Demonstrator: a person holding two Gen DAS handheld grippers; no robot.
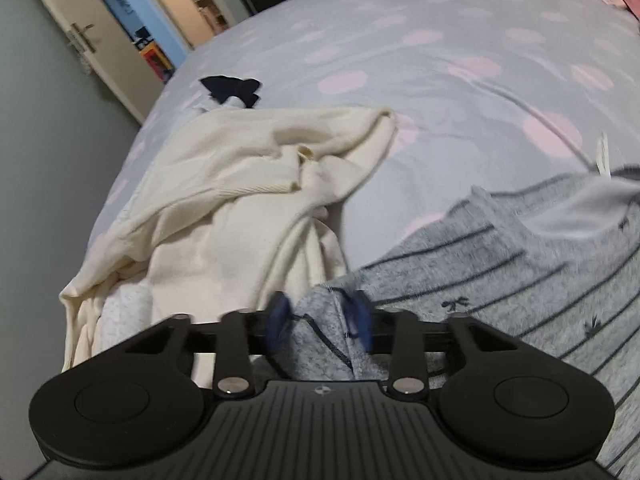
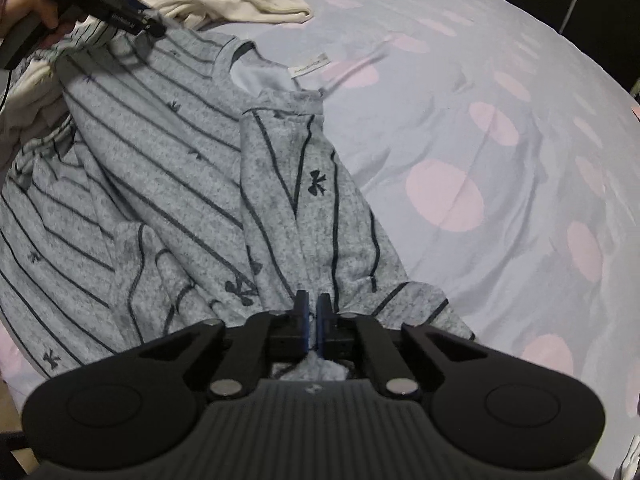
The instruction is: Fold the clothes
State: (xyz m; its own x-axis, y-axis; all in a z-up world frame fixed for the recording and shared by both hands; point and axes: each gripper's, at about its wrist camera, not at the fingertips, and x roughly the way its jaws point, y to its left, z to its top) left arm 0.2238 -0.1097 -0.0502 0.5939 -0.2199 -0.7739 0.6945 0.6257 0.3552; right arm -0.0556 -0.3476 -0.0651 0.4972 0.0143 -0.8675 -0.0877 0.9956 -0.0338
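A grey top with dark stripes and small bows [image 2: 168, 168] lies on the bed, neckline and white label toward the far side, one sleeve [image 2: 312, 216] folded over its body. My right gripper [image 2: 313, 308] is shut on the grey fabric near the sleeve's cuff. My left gripper [image 1: 320, 318] has its blue pads [image 1: 278, 314] apart with a fold of the same top [image 1: 500, 264] between them; it also shows in the right wrist view [image 2: 132, 22] at the top's far left edge.
A cream garment [image 1: 224, 200] lies crumpled left of the grey top, with a dark item [image 1: 232, 88] beyond it. The bed sheet [image 1: 440, 80] is pale blue with pink dots. An open door [image 1: 92, 40] stands at the far left.
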